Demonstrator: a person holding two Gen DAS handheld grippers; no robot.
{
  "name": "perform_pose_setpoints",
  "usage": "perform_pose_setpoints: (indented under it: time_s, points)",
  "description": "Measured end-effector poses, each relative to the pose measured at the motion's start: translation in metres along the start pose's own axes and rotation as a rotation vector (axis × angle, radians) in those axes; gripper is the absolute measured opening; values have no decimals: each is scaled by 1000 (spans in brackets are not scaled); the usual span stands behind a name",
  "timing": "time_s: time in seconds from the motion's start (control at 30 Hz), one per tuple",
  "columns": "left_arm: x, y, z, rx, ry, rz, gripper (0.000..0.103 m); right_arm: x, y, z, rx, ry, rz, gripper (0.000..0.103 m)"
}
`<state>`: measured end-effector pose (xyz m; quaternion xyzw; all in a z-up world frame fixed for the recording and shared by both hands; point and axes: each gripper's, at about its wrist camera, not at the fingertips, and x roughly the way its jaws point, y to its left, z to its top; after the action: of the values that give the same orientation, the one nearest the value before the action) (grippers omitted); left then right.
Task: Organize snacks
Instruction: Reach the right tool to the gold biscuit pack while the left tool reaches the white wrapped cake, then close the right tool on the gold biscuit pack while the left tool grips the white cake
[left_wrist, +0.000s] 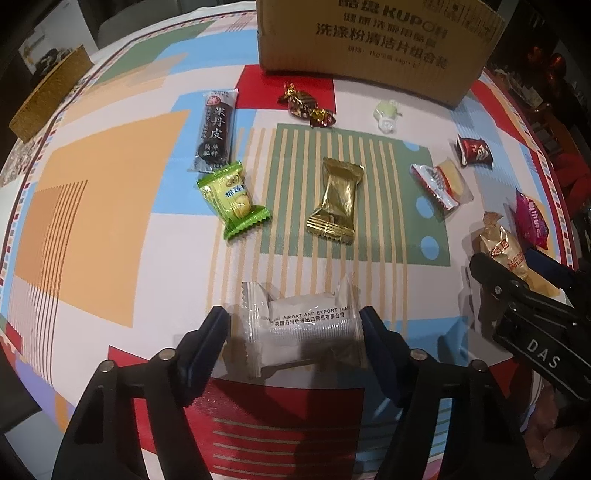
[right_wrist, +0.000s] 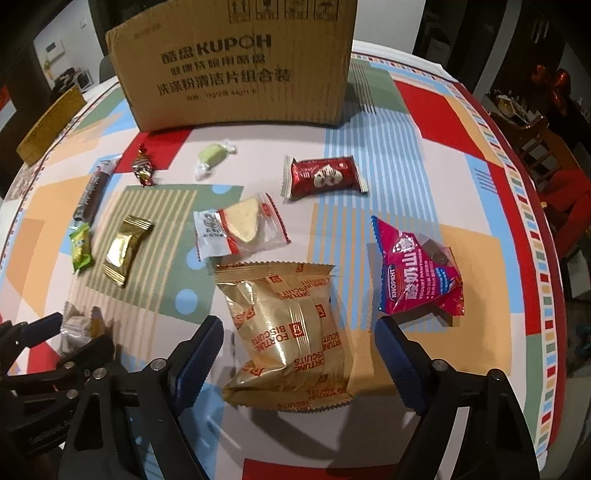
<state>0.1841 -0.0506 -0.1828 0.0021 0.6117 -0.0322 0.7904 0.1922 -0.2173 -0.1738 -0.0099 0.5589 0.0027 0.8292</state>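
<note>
Wrapped snacks lie scattered on a patterned tablecloth before a cardboard box (left_wrist: 376, 48), also in the right wrist view (right_wrist: 236, 70). My left gripper (left_wrist: 293, 325) is open, its fingers on both sides of a white-wrapped snack (left_wrist: 303, 326) on the table, close to its ends. My right gripper (right_wrist: 299, 338) is open around a gold fortune biscuit packet (right_wrist: 288, 332), with gaps on both sides. The right gripper also shows in the left wrist view (left_wrist: 517, 280), the left gripper in the right wrist view (right_wrist: 59, 332).
Other snacks: green packet (left_wrist: 232, 199), gold packet (left_wrist: 334, 199), dark bar (left_wrist: 216, 133), brown twist candy (left_wrist: 306, 105), pale green candy (right_wrist: 214, 157), red packet (right_wrist: 325, 175), clear cheese-wedge packet (right_wrist: 240, 229), pink hawthorn packet (right_wrist: 421, 269). A cork-like block (left_wrist: 48, 96) sits far left.
</note>
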Motion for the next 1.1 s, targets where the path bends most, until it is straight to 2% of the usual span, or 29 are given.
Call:
perform_pose_setpoints:
  time_s: [0.2, 0.23, 0.3, 0.47, 1.1]
  points:
    - [0, -2, -1, 5, -11, -9, 55, 7, -3, -1, 11, 15, 14, 65]
    - [-1, -1, -2, 4, -13, -13, 52, 6, -2, -2, 7, 9, 14, 58]
    - [-3, -1, -2, 3, -19, -22, 47, 4, -1, -1, 6, 5, 17, 56]
    - [-5, -2, -4, 9, -23, -33, 45, 0, 1, -3, -2, -16, 17, 46]
    - [-33, 6, -4, 21, -101, -15, 45, -29, 5, -10, 14, -66, 20, 45]
